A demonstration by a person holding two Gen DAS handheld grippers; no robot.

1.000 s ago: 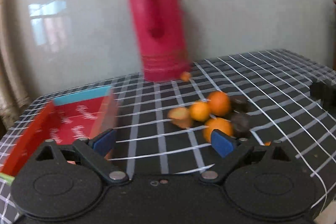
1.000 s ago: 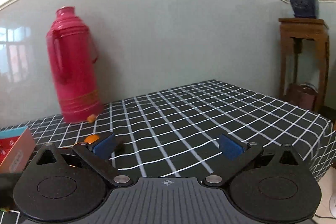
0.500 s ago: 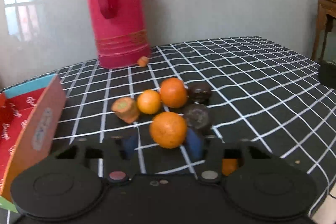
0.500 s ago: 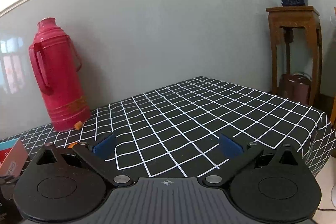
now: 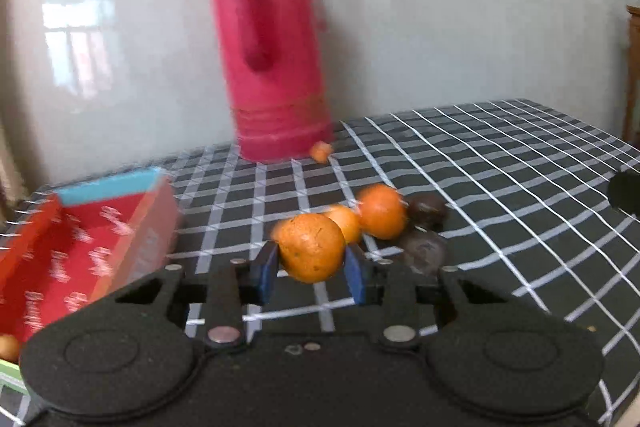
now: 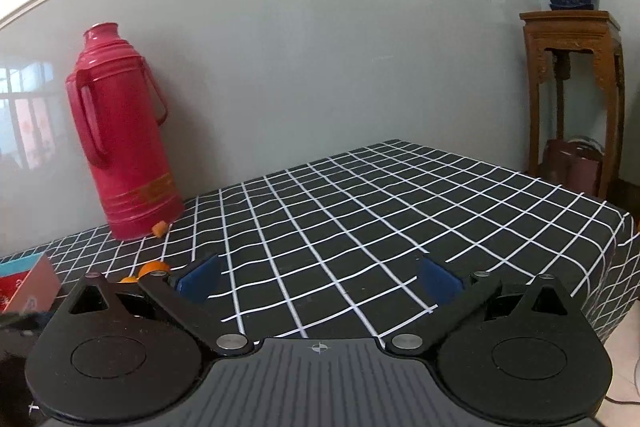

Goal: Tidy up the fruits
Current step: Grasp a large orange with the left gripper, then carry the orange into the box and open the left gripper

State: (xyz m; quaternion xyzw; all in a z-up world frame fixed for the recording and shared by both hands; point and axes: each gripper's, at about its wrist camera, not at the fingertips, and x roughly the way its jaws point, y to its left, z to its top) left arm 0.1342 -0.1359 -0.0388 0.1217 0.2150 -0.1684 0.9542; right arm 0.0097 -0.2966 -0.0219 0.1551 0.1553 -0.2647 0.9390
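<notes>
Left wrist view: left gripper (image 5: 311, 273) clamped on orange (image 5: 310, 251), lifted clear of table (image 5: 500, 163). Right gripper (image 6: 319, 277) released, idle. Next, probably: carry to red box (image 5: 80, 251), release.

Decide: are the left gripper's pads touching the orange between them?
Touching. The left wrist view shows both blue pads of the left gripper pressed against the orange.

white script on red box (image 5: 80, 259) lining, blurred; no text readable.
</notes>
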